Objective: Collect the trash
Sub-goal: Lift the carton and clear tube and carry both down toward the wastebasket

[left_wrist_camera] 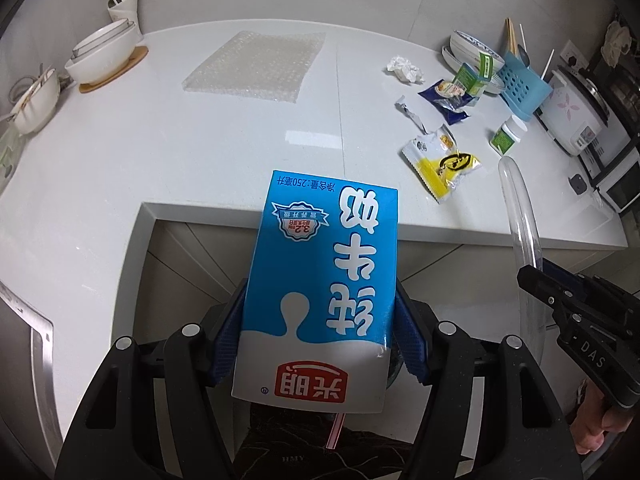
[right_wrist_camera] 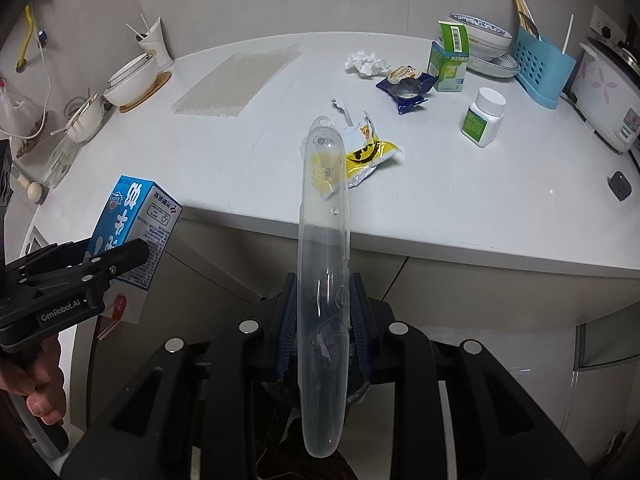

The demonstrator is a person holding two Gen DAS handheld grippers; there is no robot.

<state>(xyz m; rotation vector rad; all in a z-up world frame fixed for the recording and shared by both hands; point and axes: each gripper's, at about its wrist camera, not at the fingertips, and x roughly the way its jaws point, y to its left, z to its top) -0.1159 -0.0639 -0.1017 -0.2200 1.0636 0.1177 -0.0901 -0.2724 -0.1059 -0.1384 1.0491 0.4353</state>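
Observation:
My left gripper (left_wrist_camera: 320,332) is shut on a blue and white milk carton (left_wrist_camera: 320,280), held off the counter in front of its edge; the carton also shows in the right wrist view (right_wrist_camera: 132,224). My right gripper (right_wrist_camera: 324,320) is shut on a long clear plastic case (right_wrist_camera: 324,240), also seen in the left wrist view (left_wrist_camera: 520,216). On the white counter (right_wrist_camera: 240,168) lie a yellow snack wrapper (right_wrist_camera: 368,156), a dark blue wrapper (right_wrist_camera: 406,88), a crumpled tissue (right_wrist_camera: 366,62), a small torn wrapper (right_wrist_camera: 342,106) and a sheet of bubble wrap (right_wrist_camera: 236,80).
A green and white box (right_wrist_camera: 448,64), a white pill bottle (right_wrist_camera: 482,118), a blue utensil rack (right_wrist_camera: 542,66), stacked dishes (right_wrist_camera: 480,36) and a rice cooker (right_wrist_camera: 604,92) stand at the right. Bowls (right_wrist_camera: 132,78) and a cup with straws (right_wrist_camera: 154,42) stand at the left.

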